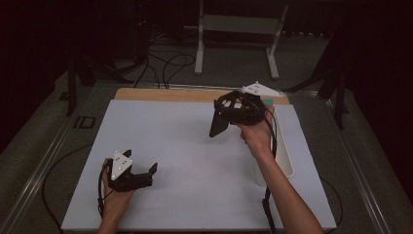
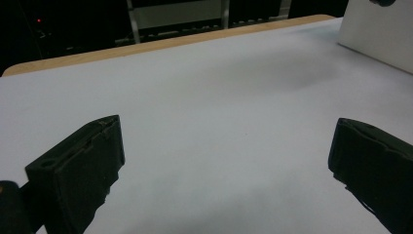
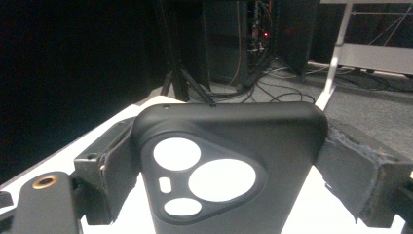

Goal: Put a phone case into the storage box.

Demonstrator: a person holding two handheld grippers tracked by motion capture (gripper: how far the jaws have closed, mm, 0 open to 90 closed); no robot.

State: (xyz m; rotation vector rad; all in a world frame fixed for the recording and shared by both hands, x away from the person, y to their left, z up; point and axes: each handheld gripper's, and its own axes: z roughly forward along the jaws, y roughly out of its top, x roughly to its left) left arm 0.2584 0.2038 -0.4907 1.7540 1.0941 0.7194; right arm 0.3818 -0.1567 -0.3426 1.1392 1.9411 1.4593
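Clamped from both sides, the right gripper's (image 3: 229, 165) two black jaws hold a black phone case (image 3: 229, 161) by its long edges; in the right gripper view the case stands upright in the lower middle of the frame, its back toward the camera, with three round camera cutouts and a small oblong one set in a raised rounded triangle. In the high view the right gripper (image 1: 225, 117) sits right of centre in the upper half of the frame, lifted above the white table top (image 1: 185, 146), and the phone case (image 1: 217, 126) hangs down and to the left from it as a dark slanted slab. A white bin (image 1: 285, 158) stands at the right edge of the table top, just beside the person's right forearm.

Low in the left of the high view, the left gripper (image 1: 148, 171) rests near the table top with its jaws spread wide and nothing between them. The left gripper view shows those jaws far apart at the lower corners, bare white table top (image 2: 209, 122) between them, and the white bin's wall (image 2: 375, 34) at upper right.
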